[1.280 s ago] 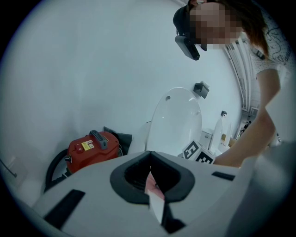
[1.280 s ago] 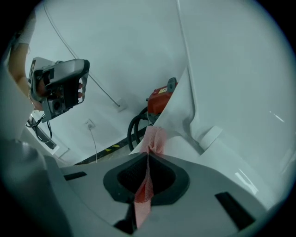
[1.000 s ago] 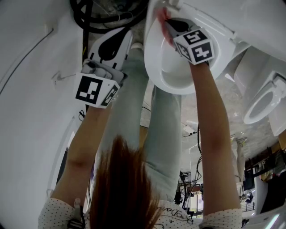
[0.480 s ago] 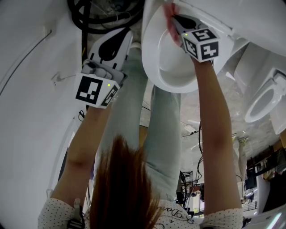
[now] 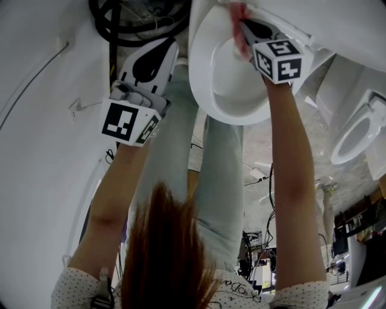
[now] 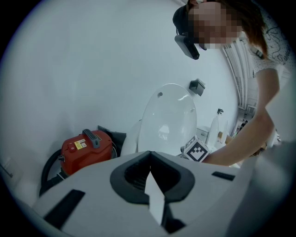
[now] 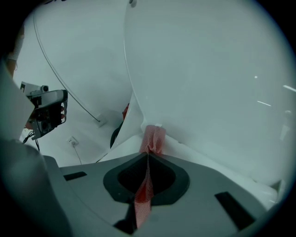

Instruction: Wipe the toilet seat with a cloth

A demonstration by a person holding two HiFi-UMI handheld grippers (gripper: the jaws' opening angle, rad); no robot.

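Observation:
The white toilet seat [image 5: 220,90] lies at the top centre of the head view, its raised lid [image 7: 208,78] filling the right gripper view. My right gripper [image 5: 242,25] is shut on a pink-red cloth [image 5: 238,15], which it presses onto the seat's far end where the seat meets the lid. In its own view the cloth [image 7: 153,138] sticks out past the gripper's [image 7: 148,155] closed jaws. My left gripper [image 5: 164,43] hangs left of the bowl, apart from it, jaws together and holding nothing. From the left gripper [image 6: 149,156] view I see the lid [image 6: 169,120].
A red vacuum cleaner [image 6: 85,147] and its black hose [image 5: 129,21] sit by the wall left of the toilet. A second toilet [image 5: 356,136] stands at the right. The person's legs [image 5: 205,163] are close against the bowl.
My right gripper has slid the cloth along the seat toward its far end by the lid. The left gripper has stayed in place.

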